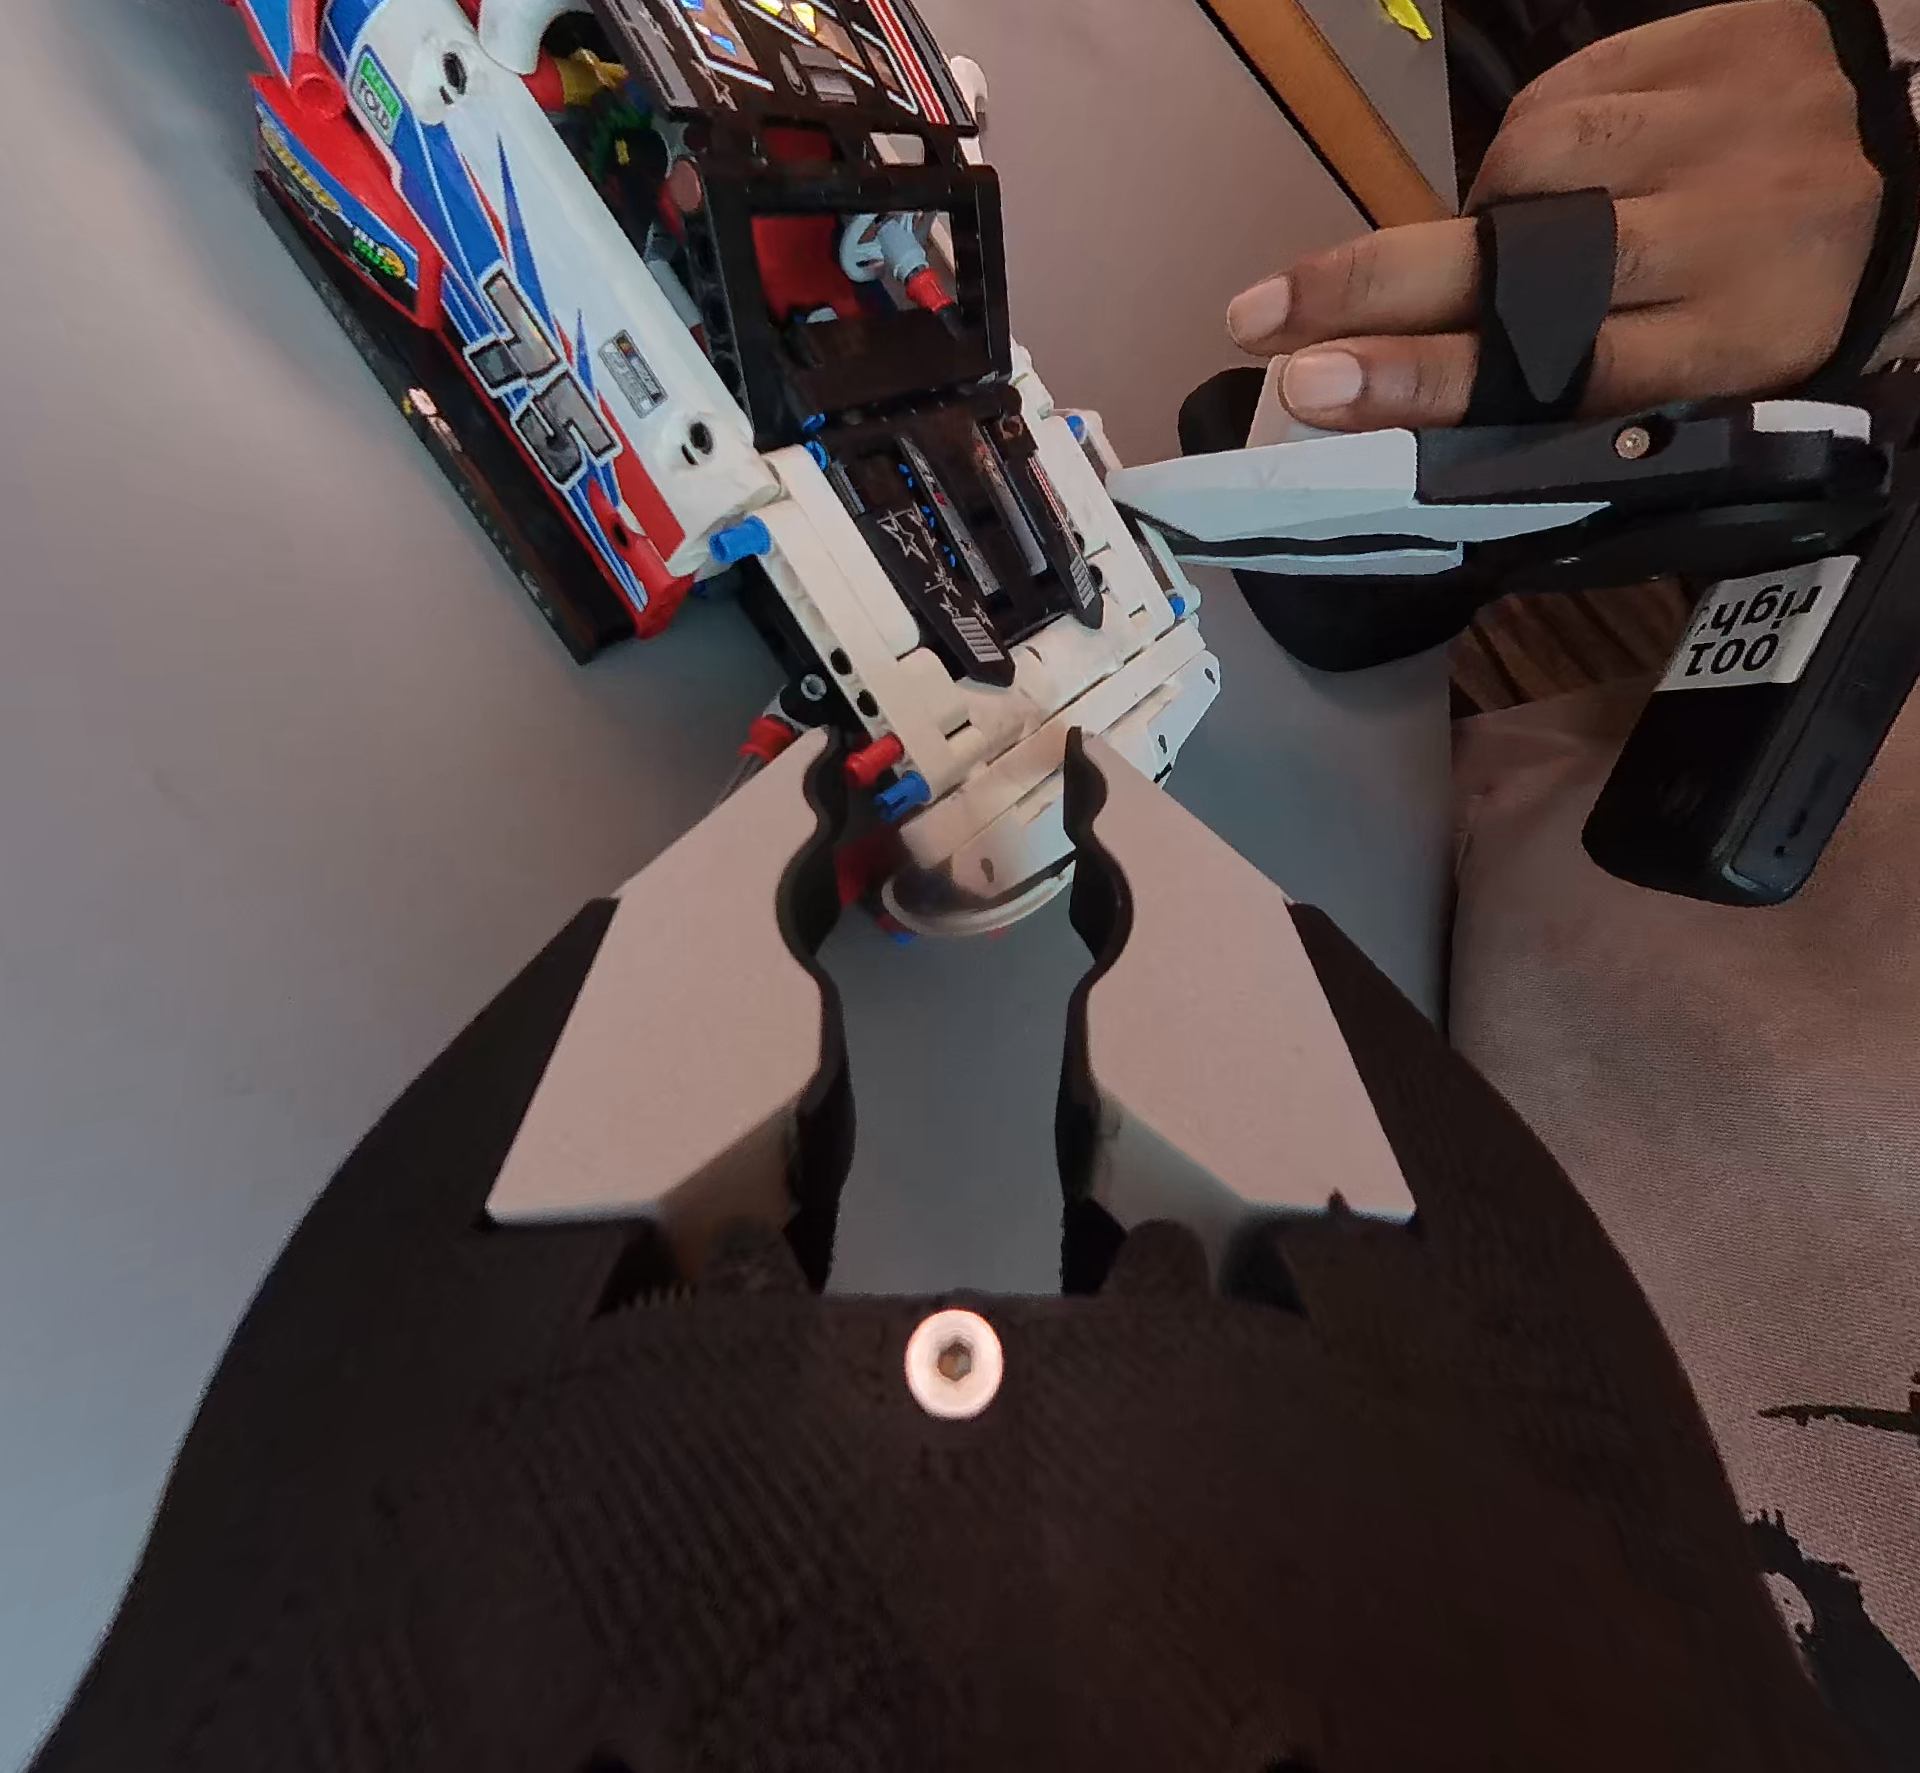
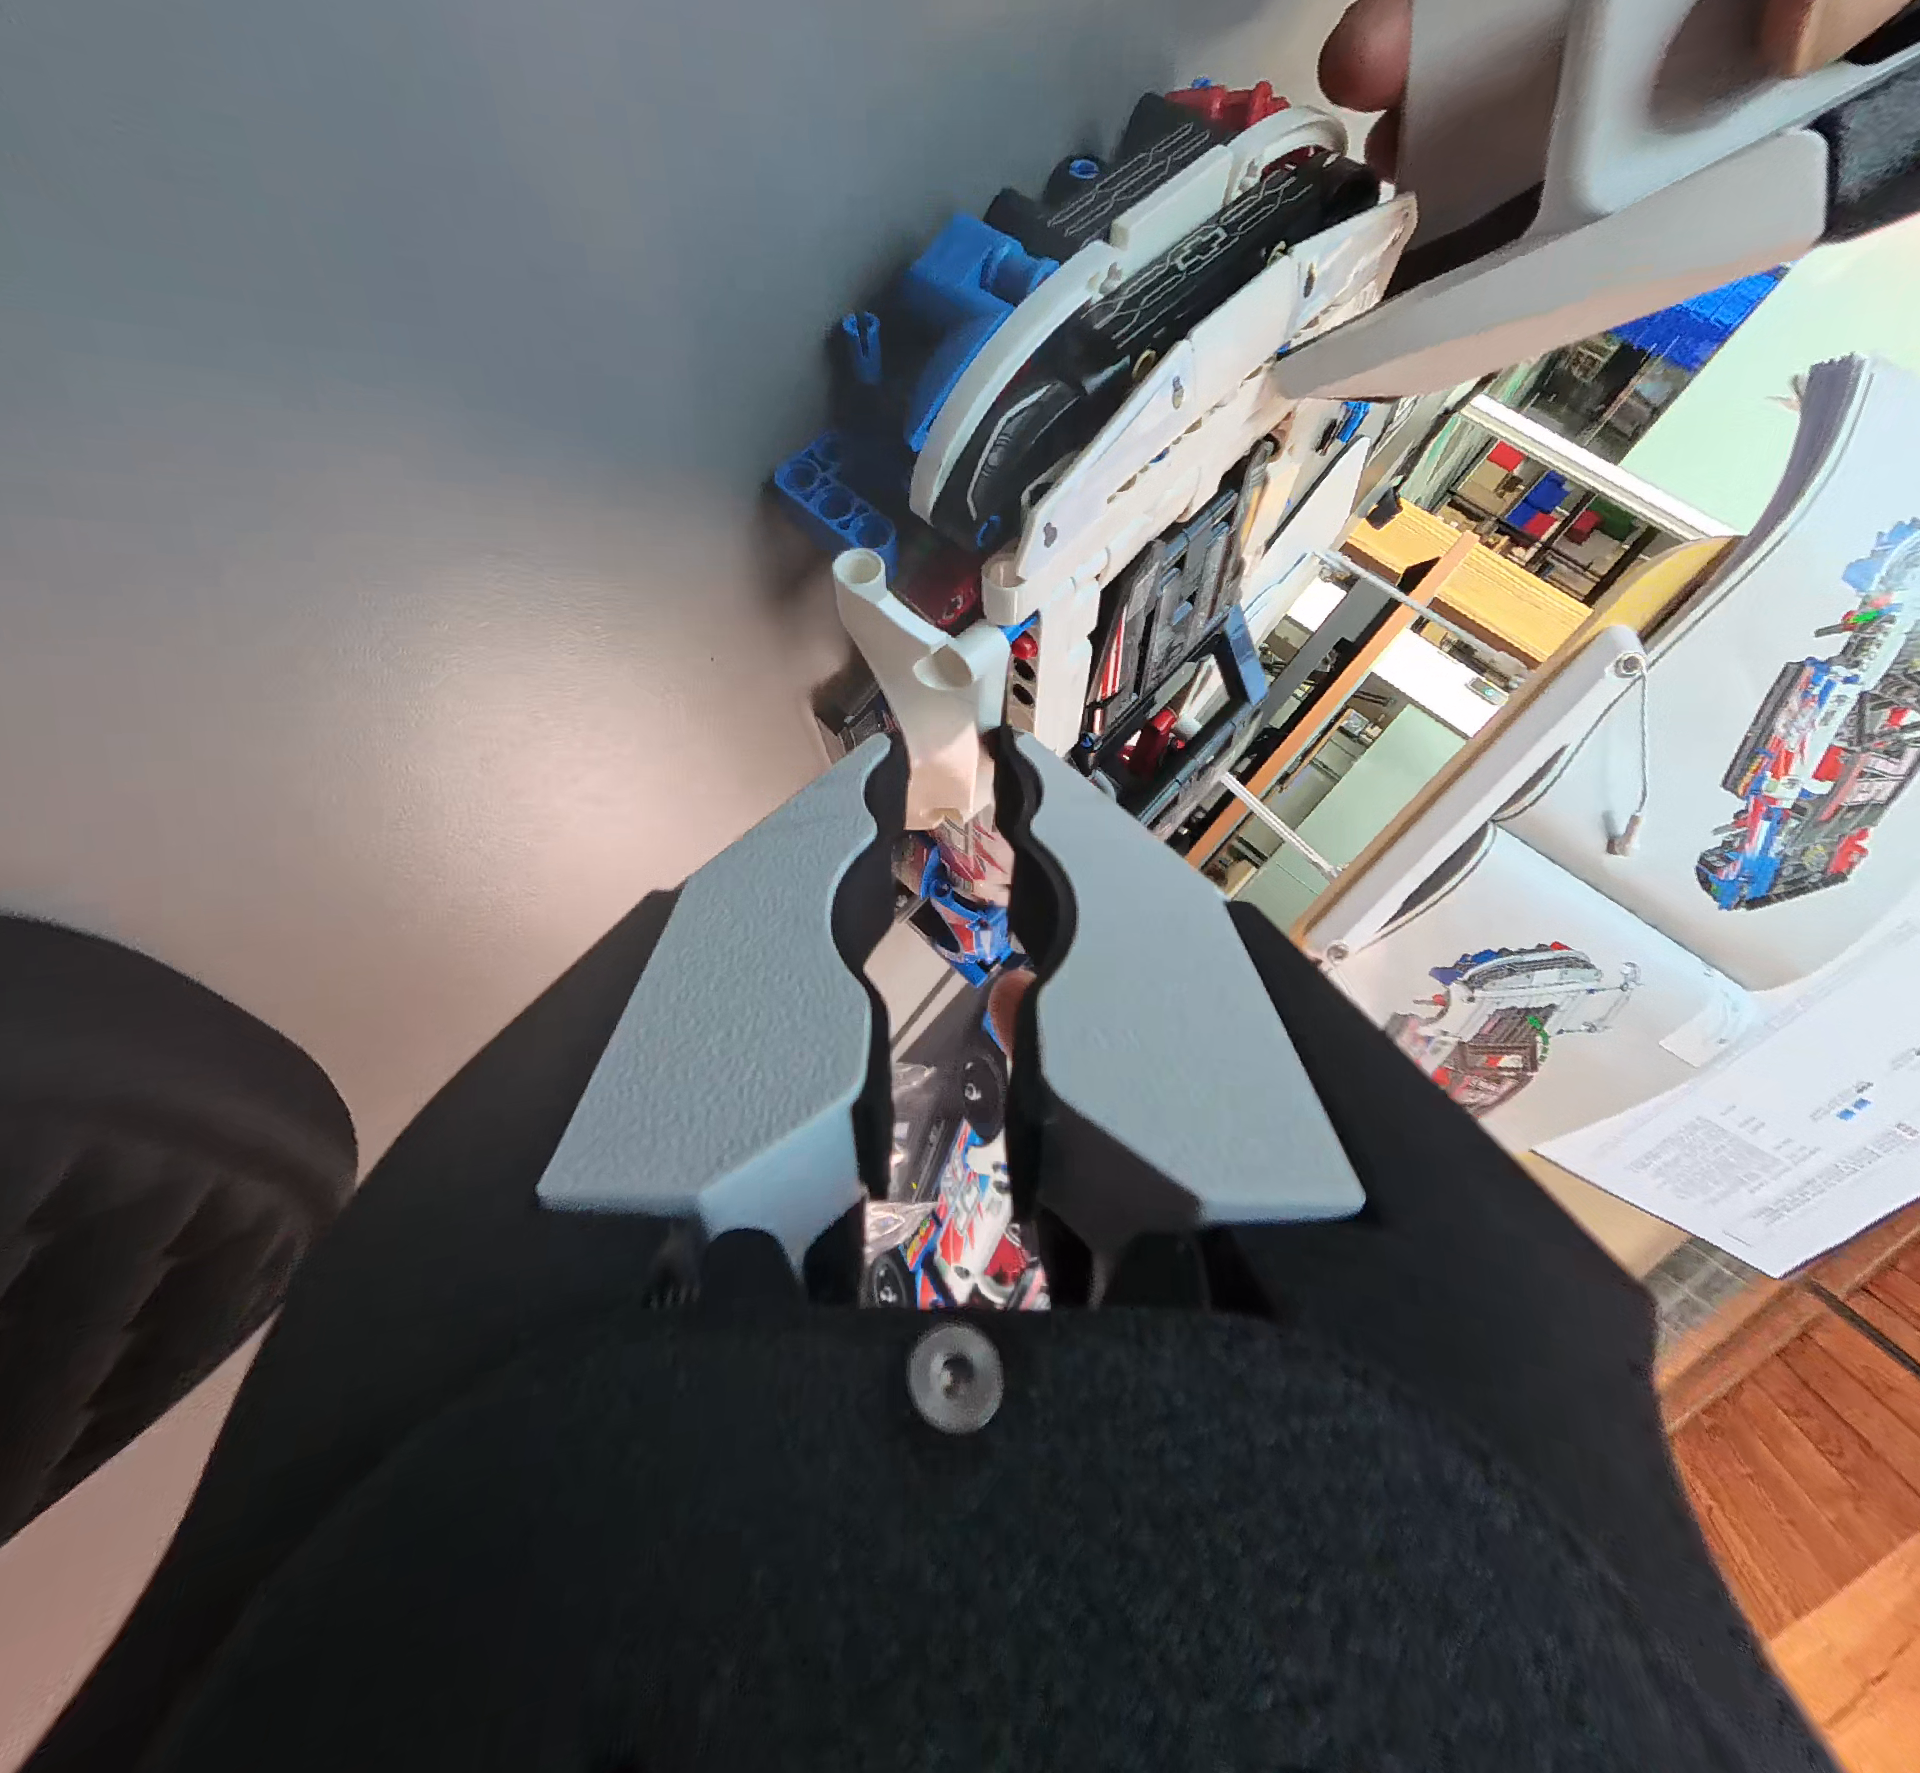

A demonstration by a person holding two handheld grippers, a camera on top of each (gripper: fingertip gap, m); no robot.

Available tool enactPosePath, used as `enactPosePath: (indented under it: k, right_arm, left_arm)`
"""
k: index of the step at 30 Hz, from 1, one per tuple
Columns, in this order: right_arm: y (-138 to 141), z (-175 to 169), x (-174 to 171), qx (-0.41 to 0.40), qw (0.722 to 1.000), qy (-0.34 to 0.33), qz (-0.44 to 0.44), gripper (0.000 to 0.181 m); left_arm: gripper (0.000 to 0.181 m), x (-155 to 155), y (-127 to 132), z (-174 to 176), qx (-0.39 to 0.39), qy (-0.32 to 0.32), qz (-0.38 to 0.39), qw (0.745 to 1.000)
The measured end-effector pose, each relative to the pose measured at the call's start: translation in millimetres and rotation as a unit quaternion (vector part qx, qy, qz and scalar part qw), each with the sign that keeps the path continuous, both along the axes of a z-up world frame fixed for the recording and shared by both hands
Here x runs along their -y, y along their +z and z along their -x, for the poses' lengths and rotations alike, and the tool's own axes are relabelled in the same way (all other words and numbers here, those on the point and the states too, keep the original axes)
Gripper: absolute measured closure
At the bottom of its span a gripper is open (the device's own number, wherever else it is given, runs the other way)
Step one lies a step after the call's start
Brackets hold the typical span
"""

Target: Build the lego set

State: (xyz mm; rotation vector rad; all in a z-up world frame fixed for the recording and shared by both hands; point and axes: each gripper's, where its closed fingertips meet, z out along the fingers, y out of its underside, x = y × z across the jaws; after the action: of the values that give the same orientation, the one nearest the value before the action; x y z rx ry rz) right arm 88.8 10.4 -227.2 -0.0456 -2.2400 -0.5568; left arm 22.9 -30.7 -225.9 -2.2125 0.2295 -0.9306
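A white, blue and red lego race car [image 1: 582, 341] with a black roof lies on the grey table [image 1: 187, 788]. My left gripper [image 1: 948, 767] is shut on the car's white front end [image 1: 997, 715] and steadies it. My right gripper [image 2: 948, 755] is shut on a white angled lego connector piece [image 2: 925, 663] and holds it against the car's side [image 2: 1101, 518]. In the left wrist view the right gripper [image 1: 1122, 487] comes in from the right in a person's hand [image 1: 1621, 196], tips at the car's side. In the right wrist view the left gripper's pale fingers [image 2: 1475, 310] clamp the car's nose.
A flat lego box [image 1: 436, 476] lies under the car. An open instruction booklet [image 2: 1766, 684] stands to the right, with a printed sheet [image 2: 1745, 1162] beside it. The table edge [image 1: 1446, 840] runs close on the right, with wooden floor [image 2: 1808, 1432] beyond. My right fingertips sit around 9 centimetres from my left ones.
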Motion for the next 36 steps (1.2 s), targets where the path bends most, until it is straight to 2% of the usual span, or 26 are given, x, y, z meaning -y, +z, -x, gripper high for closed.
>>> enactPosePath:
  k: [10,30,36]
  right_arm:
    - [1.5,2.4,-0.9,0.027,0.998,0.031,-0.04,0.167]
    - [-0.2,9.4,-6.3,0.014,0.998,0.053,-0.029,0.167]
    - [-0.2,9.2,-5.9,0.033,0.998,0.059,-0.016,0.167]
  left_arm:
    - [0.142,-0.4,0.3,-0.2,0.001,0.002,-0.002,1.0]
    - [0.144,-2.4,0.6,1.6,-0.003,-0.003,-0.016,1.0]
    - [0.145,-2.2,0.6,1.3,-0.007,-0.008,-0.017,1.0]
